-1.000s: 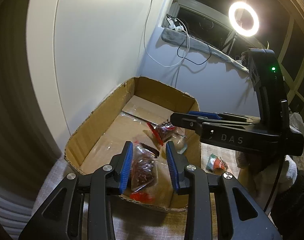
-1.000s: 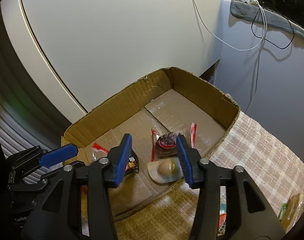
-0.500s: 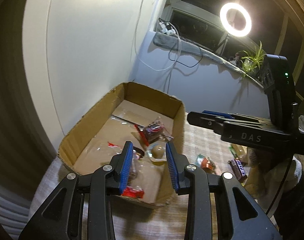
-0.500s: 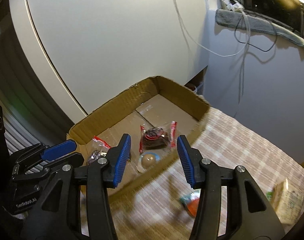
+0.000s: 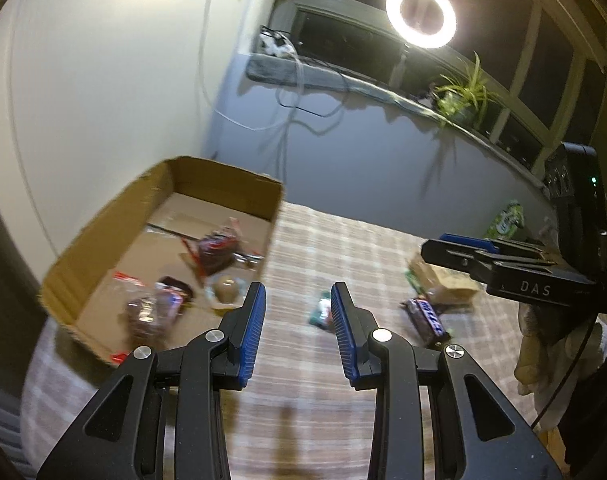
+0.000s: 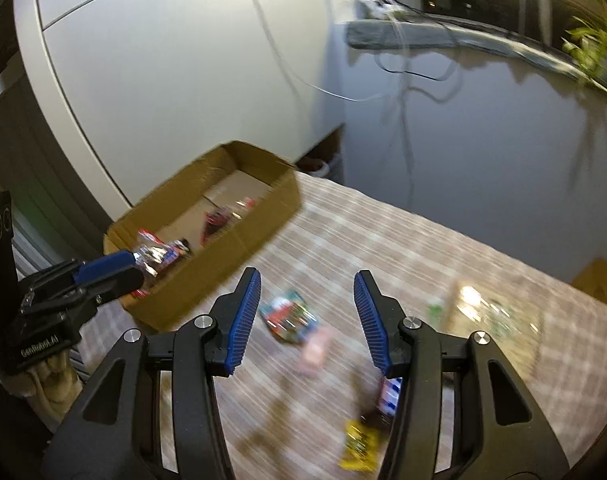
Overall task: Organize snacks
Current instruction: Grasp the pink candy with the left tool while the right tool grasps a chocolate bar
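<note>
From the left wrist view, the left claw (image 5: 298,300) is wide open and holds nothing. It hangs above the checked counter (image 5: 343,248), just right of the cardboard box (image 5: 103,236). The box sits at the far left and holds a few snacks, like a round brown treat (image 5: 225,290) and a dark red packet (image 5: 215,246), so it looks like the place where snacks go. A small green and red snack (image 5: 321,314) lies on the counter just past the claw tips, peeking out beside the right finger. A dark candy bar (image 5: 427,320) lies farther right, near a tan bag (image 5: 439,284). The right claw (image 5: 459,244) reaches in from the right side above them. From the right wrist view, the right claw (image 6: 307,312) is also wide open and empty. The green and red snack (image 6: 287,316) lies between its fingers, a bit to the left and lower down on the counter (image 6: 383,240), so I think it may be picked next. A yellow packet (image 6: 357,446) lies near the bottom, and a blurry clear bag (image 6: 491,316) is off to the right. The box (image 6: 207,256) is far left, with the left claw (image 6: 103,270) in front of it.
</note>
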Tool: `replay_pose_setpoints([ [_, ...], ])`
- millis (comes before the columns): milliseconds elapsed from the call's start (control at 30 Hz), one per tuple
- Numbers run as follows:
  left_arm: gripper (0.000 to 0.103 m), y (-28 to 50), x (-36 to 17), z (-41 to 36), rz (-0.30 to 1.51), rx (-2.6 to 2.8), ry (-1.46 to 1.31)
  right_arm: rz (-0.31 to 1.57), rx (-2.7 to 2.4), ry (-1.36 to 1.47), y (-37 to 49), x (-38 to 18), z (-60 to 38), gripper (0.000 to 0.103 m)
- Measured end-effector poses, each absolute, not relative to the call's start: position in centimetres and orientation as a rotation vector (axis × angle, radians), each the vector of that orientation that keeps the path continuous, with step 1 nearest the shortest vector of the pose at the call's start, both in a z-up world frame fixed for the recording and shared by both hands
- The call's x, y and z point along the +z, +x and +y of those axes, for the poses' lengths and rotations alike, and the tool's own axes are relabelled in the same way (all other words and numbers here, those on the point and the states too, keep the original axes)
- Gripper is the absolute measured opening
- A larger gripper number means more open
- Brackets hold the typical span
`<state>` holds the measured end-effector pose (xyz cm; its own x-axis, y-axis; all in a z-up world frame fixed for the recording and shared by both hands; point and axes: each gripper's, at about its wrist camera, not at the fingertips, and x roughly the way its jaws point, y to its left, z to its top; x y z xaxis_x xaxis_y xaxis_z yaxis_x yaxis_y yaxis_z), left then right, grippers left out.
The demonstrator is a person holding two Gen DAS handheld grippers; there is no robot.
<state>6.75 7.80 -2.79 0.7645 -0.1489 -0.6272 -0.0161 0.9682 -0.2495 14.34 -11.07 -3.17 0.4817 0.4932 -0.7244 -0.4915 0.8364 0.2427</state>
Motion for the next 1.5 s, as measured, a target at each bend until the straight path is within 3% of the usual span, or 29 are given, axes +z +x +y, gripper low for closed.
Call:
replay_pose_setpoints([
  [400, 0.032, 8.6, -5.4, 2.0, 0.799, -0.177, -0.223, 0.982, 0.516, 0.053, 12.7, -7.5, -18.0, 0.051],
  [833, 0.032, 11.3, -9.5, -1.1, 0.933, -0.213, -0.227, 1.058, 0.568, 0.034, 13.4, -10.9, -16.1, 0.051],
  [933, 0.032, 12.0, -10.0, -1.2, 0.950, -0.211, -0.230, 1.077, 0.557, 0.028, 13.9, -11.6, -15.9, 0.045],
  [1333, 0.032, 14.3, -11.0, -2.7, 0.981, -0.190, -0.141, 1.109, 0.552, -0.010, 15.2, -13.5, -15.3, 0.042],
  [1500, 0.032, 14.4, -11.1, -3.7, 0.973, -0.184, -0.053, 1.105, 0.536, -0.049, 15.2, -13.5, -15.2, 0.030],
])
